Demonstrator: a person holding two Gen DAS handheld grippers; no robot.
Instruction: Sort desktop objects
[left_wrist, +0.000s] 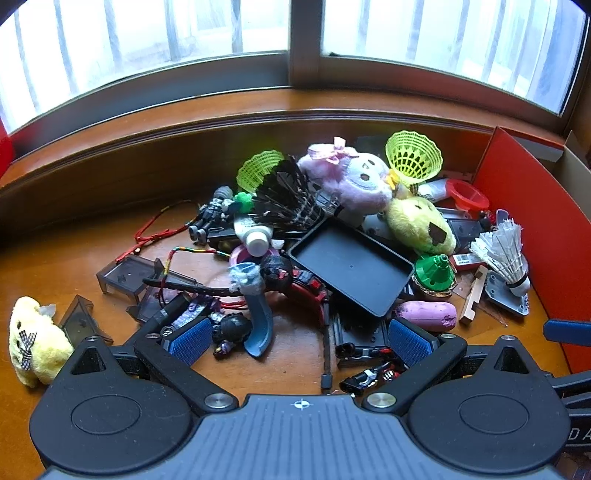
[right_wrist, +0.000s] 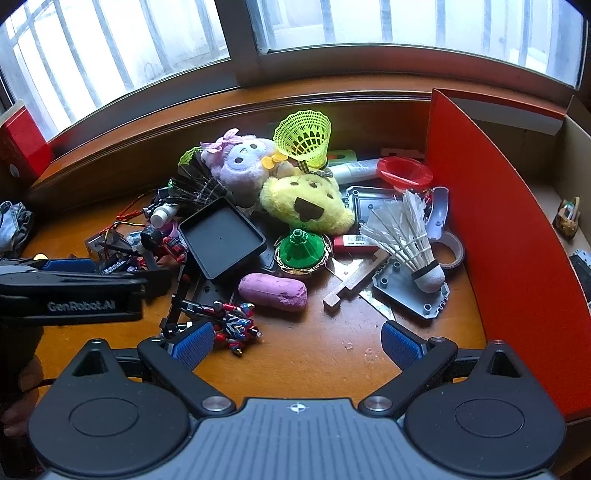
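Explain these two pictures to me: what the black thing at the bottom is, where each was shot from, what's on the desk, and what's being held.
No robot here: a person holds a two-finger gripper in each hand, each with a camera looking along its blue-padded fingers. One picture comes from the left gripper, the other from the right gripper. Both are open and hold nothing. On the wooden desk by a window lies a heap: a black tray, a yellow plush, a purple plush, a white shuttlecock, a green mesh shuttlecock, a pink eraser-like lump. A red-walled box stands on the right.

glossy wooden desk (right_wrist: 314, 354), matt black plastic tray (right_wrist: 221, 240), fuzzy yellow plush (right_wrist: 306, 206).
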